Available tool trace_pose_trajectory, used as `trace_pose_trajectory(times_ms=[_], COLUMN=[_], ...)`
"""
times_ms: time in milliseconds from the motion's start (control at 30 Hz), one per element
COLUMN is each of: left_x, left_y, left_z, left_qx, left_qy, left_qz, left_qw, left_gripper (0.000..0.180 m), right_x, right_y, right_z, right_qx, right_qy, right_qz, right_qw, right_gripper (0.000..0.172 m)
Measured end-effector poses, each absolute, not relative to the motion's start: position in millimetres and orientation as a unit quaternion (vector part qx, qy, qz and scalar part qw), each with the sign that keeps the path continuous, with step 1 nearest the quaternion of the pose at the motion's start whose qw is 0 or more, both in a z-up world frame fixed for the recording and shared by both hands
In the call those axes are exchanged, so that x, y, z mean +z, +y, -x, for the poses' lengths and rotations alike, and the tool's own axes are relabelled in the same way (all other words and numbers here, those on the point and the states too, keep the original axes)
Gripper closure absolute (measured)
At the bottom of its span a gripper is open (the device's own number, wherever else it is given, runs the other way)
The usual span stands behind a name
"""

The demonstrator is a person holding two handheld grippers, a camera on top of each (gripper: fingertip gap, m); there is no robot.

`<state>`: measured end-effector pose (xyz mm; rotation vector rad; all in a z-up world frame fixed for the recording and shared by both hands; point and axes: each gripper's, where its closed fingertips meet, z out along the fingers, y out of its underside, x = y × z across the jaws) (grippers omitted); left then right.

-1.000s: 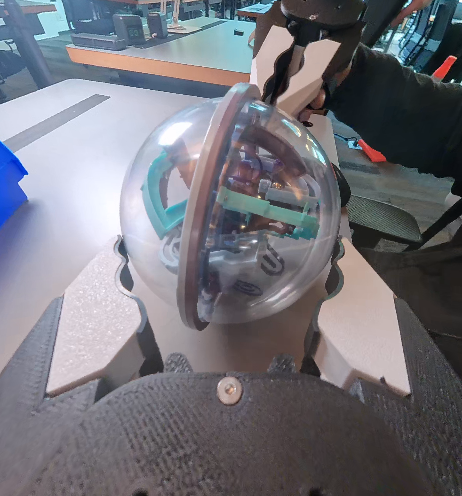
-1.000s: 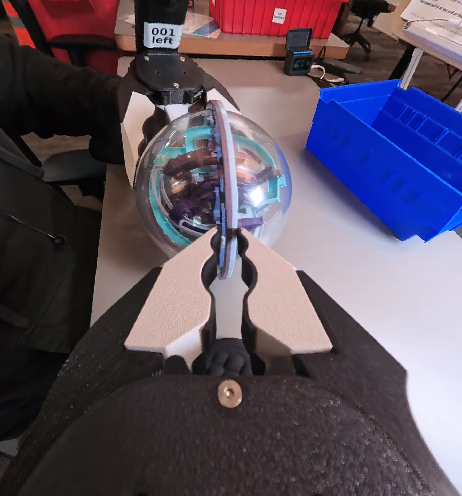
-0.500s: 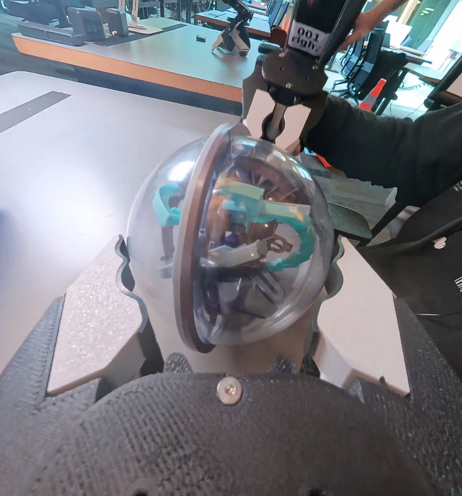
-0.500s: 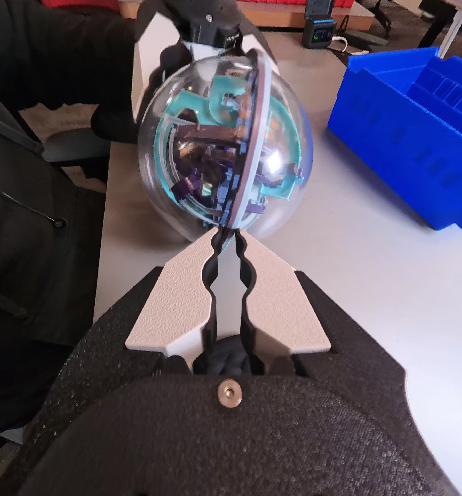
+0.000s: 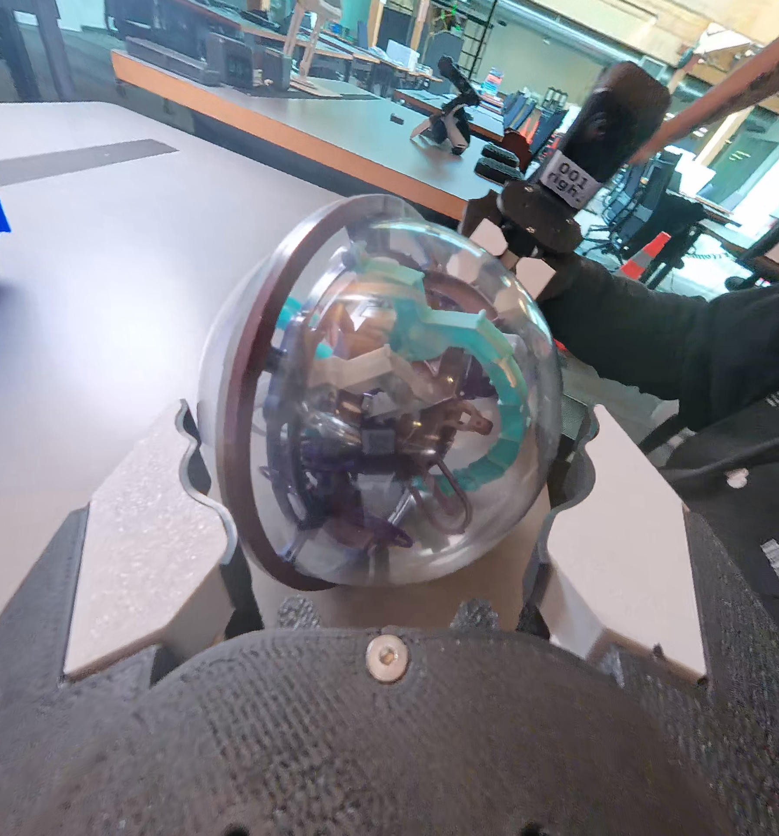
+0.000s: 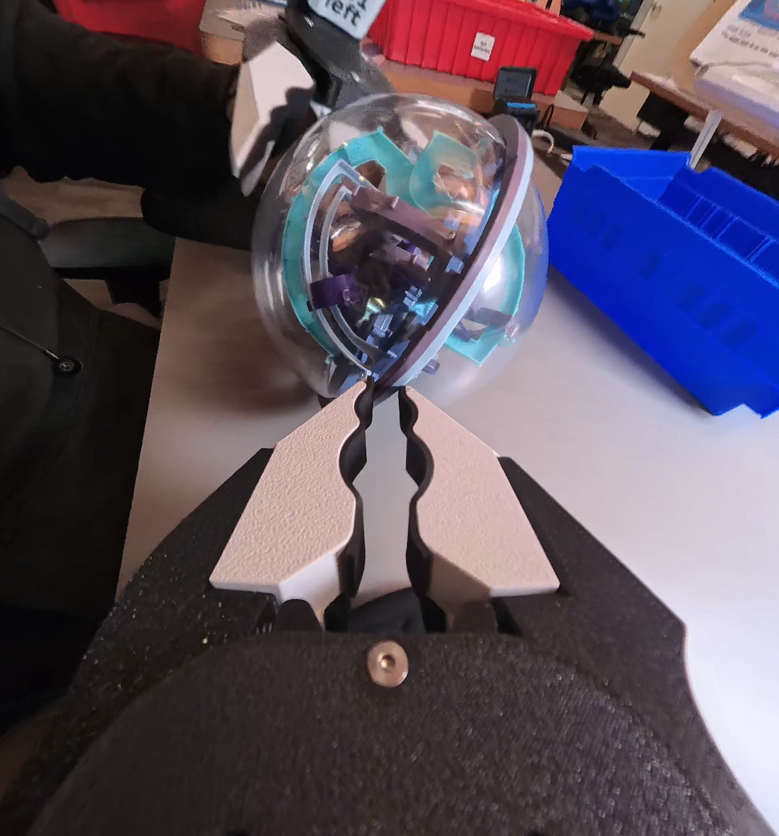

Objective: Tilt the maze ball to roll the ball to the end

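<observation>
— Over the pale table point(image 6: 604, 452), what are the two claws doing?

— Both reach toward the maze ball point(image 5: 378, 393) from opposite sides, each held by a dark-sleeved arm point(image 5: 677, 344). The left claw point(image 5: 385, 452) is spread very wide, its pale fingers point(image 5: 152, 520) flanking the clear globe at its widest part. The ball fills the gap; I cannot tell whether the pads press on it.

— And the right one?

— The right claw point(image 6: 385, 393) is nearly closed, its two tips pinching the bottom edge of the dark rim that circles the ball. That rim leans to the right.

— Where is the ball?

— Between both claws, near the table's edge. A blue bin point(image 6: 695, 289) sits to the right.
</observation>
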<state>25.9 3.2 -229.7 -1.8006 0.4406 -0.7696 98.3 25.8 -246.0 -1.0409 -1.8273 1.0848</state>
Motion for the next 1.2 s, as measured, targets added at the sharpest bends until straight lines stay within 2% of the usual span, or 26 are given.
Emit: trace_pose_trajectory(times_ms=[333,400,433,567,633,733,967,1100,1200], left_x=[-225,-225,-225,-223,-221,-219,-215,-207,-218], left_y=[8,7,6,6,5,4,0,-3,-5], left_z=[-27,-29,-29,-30,-32,-35,-33,-21,-20], left_qx=[-0.15,-0.146,-0.143,-0.127,-0.119,-0.107,-0.113,-0.178,-0.233], left_qy=[0.29,0.297,0.3,0.314,0.327,0.344,0.346,0.27,0.214], left_qz=[0.745,0.743,0.742,0.736,0.731,0.722,0.714,0.723,0.753], left_qw=[0.582,0.582,0.583,0.586,0.587,0.59,0.598,0.61,0.577], left_gripper=[0.024,0.025,0.025,0.025,0.026,0.026,0.029,0.025,0.023], right_x=[-261,-254,-250,-237,-240,-248,-252,-253,-254], right_y=[32,32,32,31,33,32,29,29,27], right_z=[-92,-91,-92,-92,-92,-92,-90,-90,-90], right_qx=[0.381,0.388,0.391,0.393,0.379,0.38,0.394,0.395,0.394], right_qy=[-0.725,-0.72,-0.721,-0.723,-0.729,-0.731,-0.716,-0.712,-0.711], right_qz=[0.418,0.42,0.421,0.417,0.42,0.421,0.414,0.41,0.409], right_qw=[0.393,0.392,0.388,0.387,0.384,0.38,0.4,0.411,0.415], right_gripper=[0.163,0.151,0.151,0.154,0.162,0.163,0.164,0.164,0.165])
